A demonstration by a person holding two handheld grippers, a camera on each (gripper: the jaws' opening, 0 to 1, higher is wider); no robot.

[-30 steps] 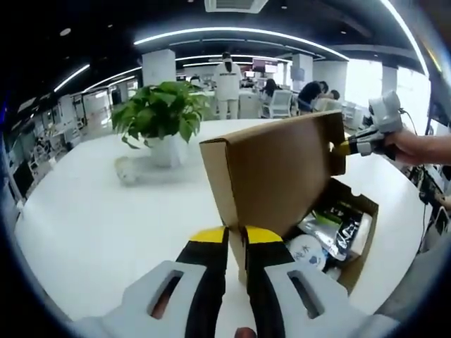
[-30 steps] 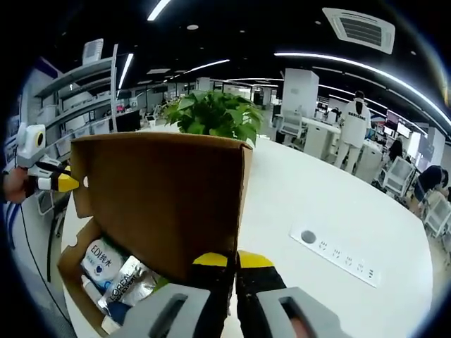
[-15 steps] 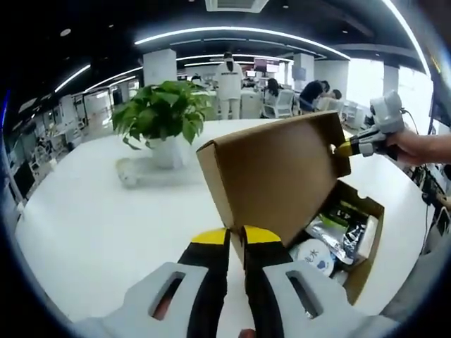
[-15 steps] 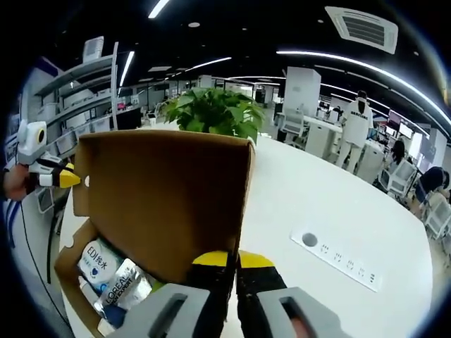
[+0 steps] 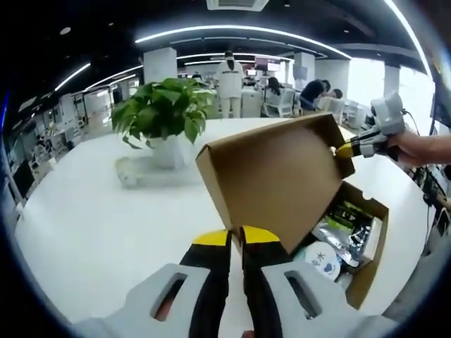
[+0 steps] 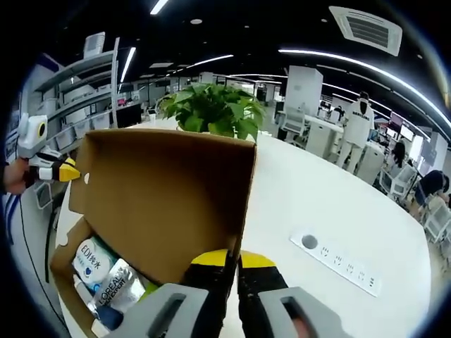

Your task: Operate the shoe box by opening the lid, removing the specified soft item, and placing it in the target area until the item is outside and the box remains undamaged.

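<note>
Your left gripper (image 5: 235, 238), jaws together, pinches the raised cardboard lid (image 5: 275, 176) at lower centre. Your right gripper (image 5: 345, 148) holds its far corner, upper right. Soft packets (image 5: 337, 239) lie inside the box (image 5: 366, 271).

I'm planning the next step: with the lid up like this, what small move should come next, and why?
Probably tip the lid a bit further back. Both tools, left and right, pinch its corners, and it leans over the box, covering some of the packets inside, so neither tool is free to reach in.
</note>
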